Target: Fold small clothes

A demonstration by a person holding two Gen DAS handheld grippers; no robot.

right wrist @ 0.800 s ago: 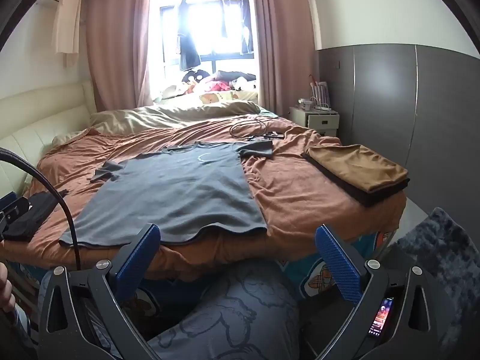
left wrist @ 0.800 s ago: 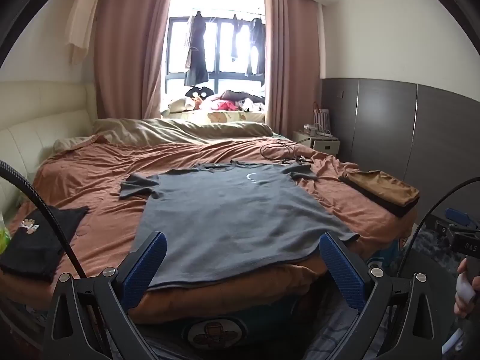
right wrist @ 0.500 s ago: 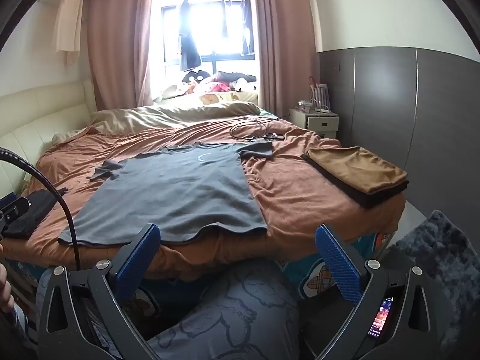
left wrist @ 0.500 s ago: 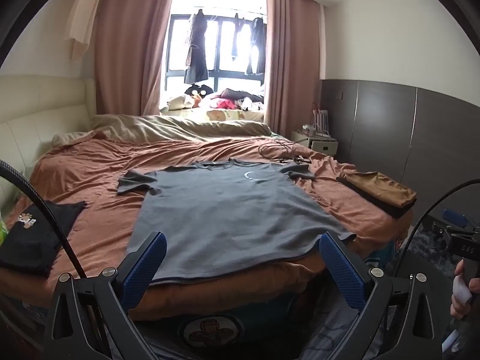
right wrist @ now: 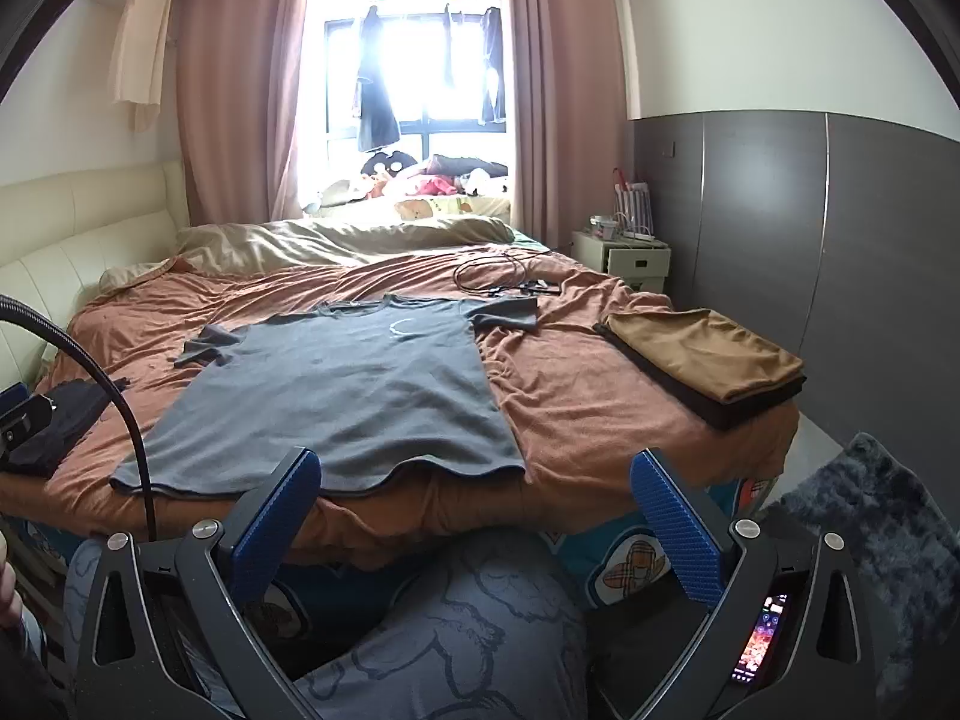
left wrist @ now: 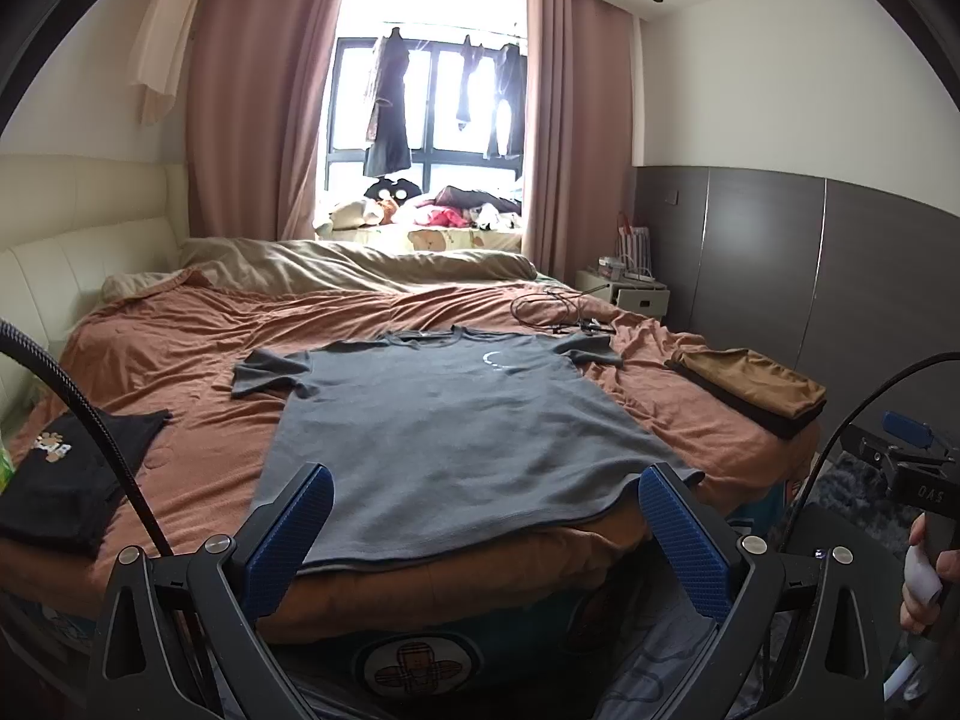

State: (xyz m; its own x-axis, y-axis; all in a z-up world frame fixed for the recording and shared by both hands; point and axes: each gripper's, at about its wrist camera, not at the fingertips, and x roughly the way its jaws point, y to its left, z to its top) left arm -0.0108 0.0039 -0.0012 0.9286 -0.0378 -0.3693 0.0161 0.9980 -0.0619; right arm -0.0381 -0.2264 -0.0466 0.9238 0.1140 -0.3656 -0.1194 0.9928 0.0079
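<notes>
Since the earlier frames the left view has eased slightly nearer the bed (left wrist: 180,348); nothing on it has shifted. The grey T-shirt (left wrist: 456,420) lies flat mid-bed, collar far, hem at the near edge, long axis near to far. Its near hem corners sit behind the left tongs (left wrist: 483,531). Both left and right tongs (right wrist: 474,522) stand spread, empty. Folded brown clothes (right wrist: 708,354) lie right, a black garment (left wrist: 66,480) left, partly cut off.

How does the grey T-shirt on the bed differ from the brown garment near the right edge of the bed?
The grey T-shirt lies spread flat with both sleeves out; the brown garment is already folded into a compact rectangle. The grey T-shirt covers a wide part of the bed's middle; the brown garment takes a small patch near the right edge. The brown garment sits on a darker folded piece; the grey T-shirt lies directly on the rust bedspread. Neither is touched by a gripper.
</notes>
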